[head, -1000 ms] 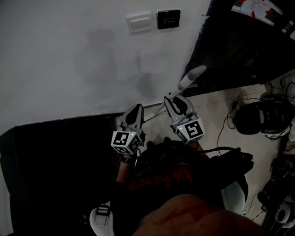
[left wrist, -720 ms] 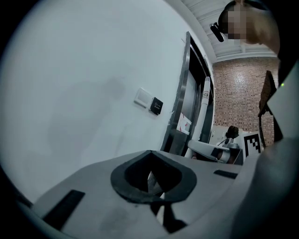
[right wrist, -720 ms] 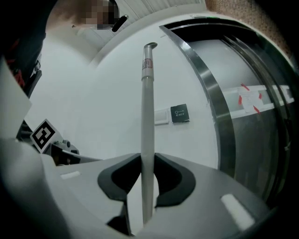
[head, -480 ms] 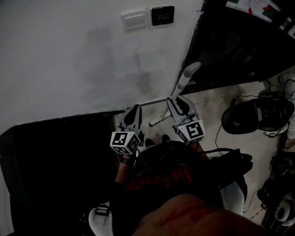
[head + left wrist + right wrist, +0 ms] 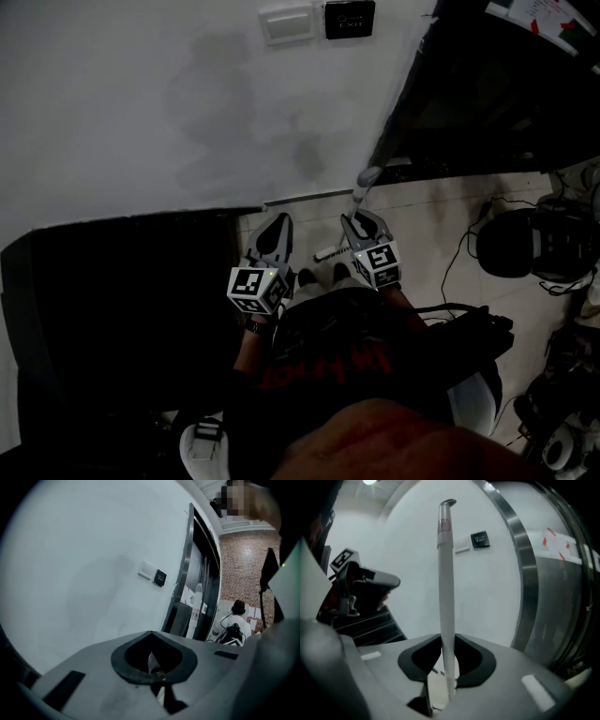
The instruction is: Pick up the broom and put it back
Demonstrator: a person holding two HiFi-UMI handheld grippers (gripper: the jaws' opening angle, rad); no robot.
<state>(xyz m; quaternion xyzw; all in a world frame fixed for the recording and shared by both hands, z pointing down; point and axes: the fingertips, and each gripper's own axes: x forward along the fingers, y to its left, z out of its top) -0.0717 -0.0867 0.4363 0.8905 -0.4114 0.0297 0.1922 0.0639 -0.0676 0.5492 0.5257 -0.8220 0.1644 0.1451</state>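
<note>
The broom's white handle stands upright between the jaws of my right gripper, which is shut on it, with the grey tip high against the white wall. In the head view the handle top pokes up just beyond the right gripper, and the stick's lower stretch slants down-left over the tiled floor. The broom head is hidden. My left gripper hovers beside it to the left, apart from the handle, its jaws shut on nothing.
A white switch plate and a black reader panel sit on the wall ahead. A dark door with a metal frame stands at the right. Black steps lie left; cables and dark gear clutter the floor at right.
My right gripper has dropped with the broom, so the handle top now shows much lower and shorter against the wall. The left gripper has shifted only slightly.
</note>
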